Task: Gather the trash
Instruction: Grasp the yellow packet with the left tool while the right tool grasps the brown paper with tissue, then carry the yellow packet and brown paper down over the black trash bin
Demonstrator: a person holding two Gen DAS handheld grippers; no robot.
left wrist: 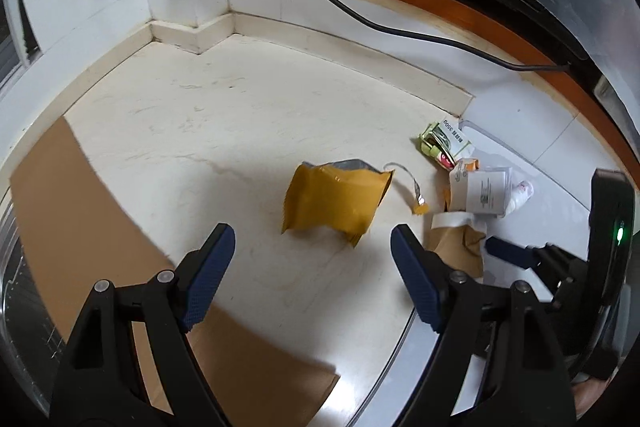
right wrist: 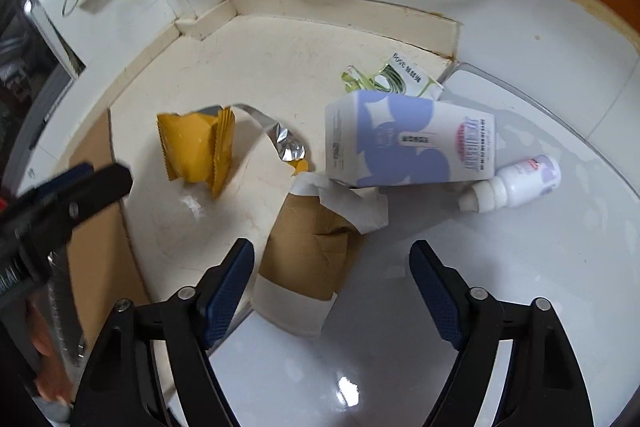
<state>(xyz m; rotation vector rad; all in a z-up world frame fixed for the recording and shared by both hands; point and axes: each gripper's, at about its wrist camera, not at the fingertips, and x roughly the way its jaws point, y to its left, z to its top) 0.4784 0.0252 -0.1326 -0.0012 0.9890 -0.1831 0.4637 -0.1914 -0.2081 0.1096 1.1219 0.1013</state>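
— Collected so far?

— Nothing, I judge. Left gripper [left wrist: 312, 275] and right gripper [right wrist: 332, 291]: both open, empty. By the carton [right wrist: 408, 143]: yellow bag [right wrist: 196, 147] left, bottle [right wrist: 516, 183] right, green wrapper [right wrist: 396, 77] behind, brown paper [right wrist: 312, 251] in front.

— Left to do?

— All of it.

bare floor [left wrist: 208, 131] left of yellow bag [left wrist: 334, 201], litter pile [right wrist: 408, 143] rightward

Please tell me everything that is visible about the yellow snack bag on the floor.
The yellow snack bag looks like glossy foil, silver inside, with zigzag-cut seams. It is torn open at the top and crumpled, and a thin torn silver strip curls away from its mouth. It rests on the cream floor, apart from the milk carton and the brown paper. No jaws touch it.
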